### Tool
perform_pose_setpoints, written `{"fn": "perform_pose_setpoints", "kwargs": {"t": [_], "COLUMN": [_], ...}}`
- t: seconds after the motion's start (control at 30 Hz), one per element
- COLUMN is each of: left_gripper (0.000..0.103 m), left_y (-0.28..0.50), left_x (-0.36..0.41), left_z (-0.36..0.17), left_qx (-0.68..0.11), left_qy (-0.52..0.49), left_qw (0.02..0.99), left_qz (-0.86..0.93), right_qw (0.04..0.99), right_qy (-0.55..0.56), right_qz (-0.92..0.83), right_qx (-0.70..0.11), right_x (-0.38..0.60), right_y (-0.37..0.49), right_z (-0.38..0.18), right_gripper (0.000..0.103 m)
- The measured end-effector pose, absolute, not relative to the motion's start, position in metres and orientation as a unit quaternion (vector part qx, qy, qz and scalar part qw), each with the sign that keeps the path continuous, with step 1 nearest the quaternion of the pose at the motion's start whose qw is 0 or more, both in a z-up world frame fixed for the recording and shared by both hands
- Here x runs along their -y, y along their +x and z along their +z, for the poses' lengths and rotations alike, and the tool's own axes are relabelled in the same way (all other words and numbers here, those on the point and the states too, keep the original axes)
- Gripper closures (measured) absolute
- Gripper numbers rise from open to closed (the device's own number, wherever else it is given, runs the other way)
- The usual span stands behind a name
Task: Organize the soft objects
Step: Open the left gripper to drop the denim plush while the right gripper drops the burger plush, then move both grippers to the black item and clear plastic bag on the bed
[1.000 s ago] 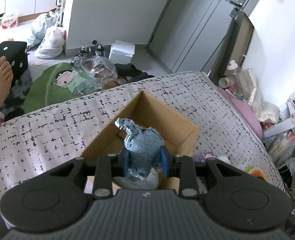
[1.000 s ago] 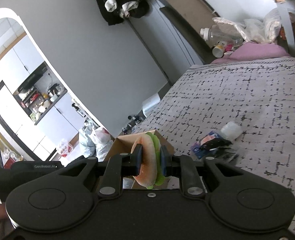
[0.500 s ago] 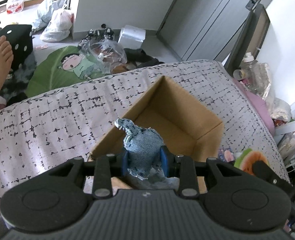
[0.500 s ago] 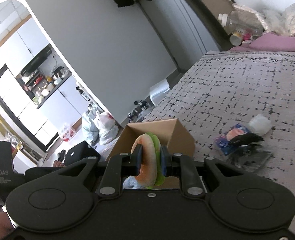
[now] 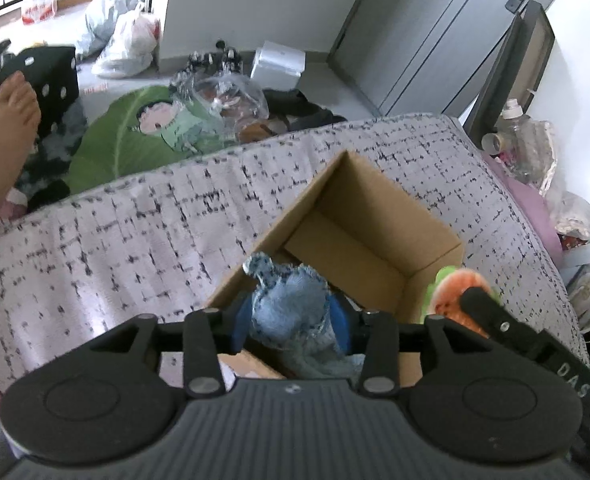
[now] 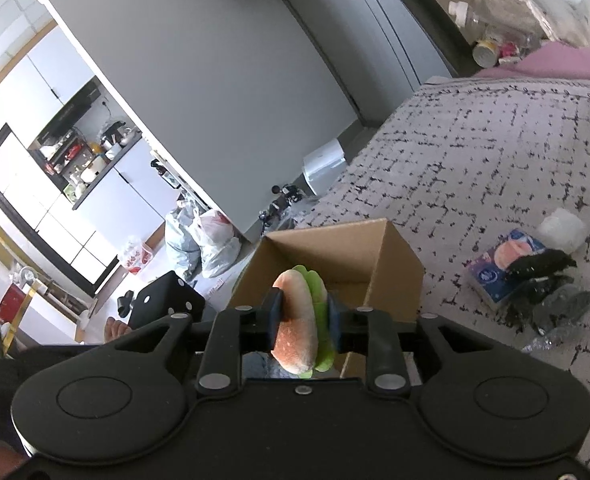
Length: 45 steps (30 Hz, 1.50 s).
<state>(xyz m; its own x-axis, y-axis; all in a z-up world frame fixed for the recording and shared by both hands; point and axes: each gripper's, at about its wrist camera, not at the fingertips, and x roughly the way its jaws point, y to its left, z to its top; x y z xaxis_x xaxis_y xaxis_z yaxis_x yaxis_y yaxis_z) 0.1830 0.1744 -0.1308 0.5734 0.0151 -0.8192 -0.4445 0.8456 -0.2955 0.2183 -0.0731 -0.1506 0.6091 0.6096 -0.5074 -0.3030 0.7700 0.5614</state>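
Observation:
An open cardboard box (image 5: 375,216) stands on the patterned bed cover; it also shows in the right wrist view (image 6: 399,252). My left gripper (image 5: 291,320) is shut on a blue denim soft toy (image 5: 291,304) and holds it over the box's near corner. My right gripper (image 6: 303,316) is shut on an orange and green watermelon-slice plush (image 6: 299,320), just in front of the box. That plush (image 5: 455,288) and the right gripper's finger (image 5: 491,316) show in the left wrist view by the box's right corner.
A tissue pack (image 6: 503,264), a black item (image 6: 539,268) and a clear cup (image 6: 561,228) lie on the bed cover (image 6: 495,152) to the right of the box. Beyond the bed edge the floor holds a green cushion (image 5: 135,136), bags (image 5: 123,44) and a bare foot (image 5: 7,128).
Both grippers have moved closer to the box with their toys. The right gripper and its plush have come into the left wrist view beside the box.

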Motion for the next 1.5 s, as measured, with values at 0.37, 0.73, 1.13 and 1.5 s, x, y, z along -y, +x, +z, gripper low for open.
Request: {"fn": "perform_pose_setpoints", "kwargs": {"t": [0.37,0.73,1.13,1.5], "left_gripper": [0.043,0.020,0.018,0.018], "left_y": [0.182,0.177,0.172,0.174], "left_x": [-0.157,-0.122,-0.083,-0.045], "left_z": [-0.113,-0.094,-0.072,-0.067], "left_qx": [-0.438,-0.446,-0.443,-0.437], "left_qy": [-0.209,-0.169,-0.145,-0.134], "left_qw": [0.863,0.870,0.879,0.886], "left_qz": [0.139,0.123,0.099,0.073], "right_qw": [0.867,0.873,0.876,0.864], "right_qy": [0.235,0.226,0.234,0.292], "right_qz": [0.255,0.210,0.184,0.147], "right_qx": [-0.357,-0.378,-0.379,-0.382], "right_x": [0.101,0.151,0.205,0.246], "right_y": [0.205,0.192,0.187,0.190], "right_z": [-0.140,-0.127,-0.122,-0.136], "right_gripper": [0.070,0.042,0.026,0.027]}}
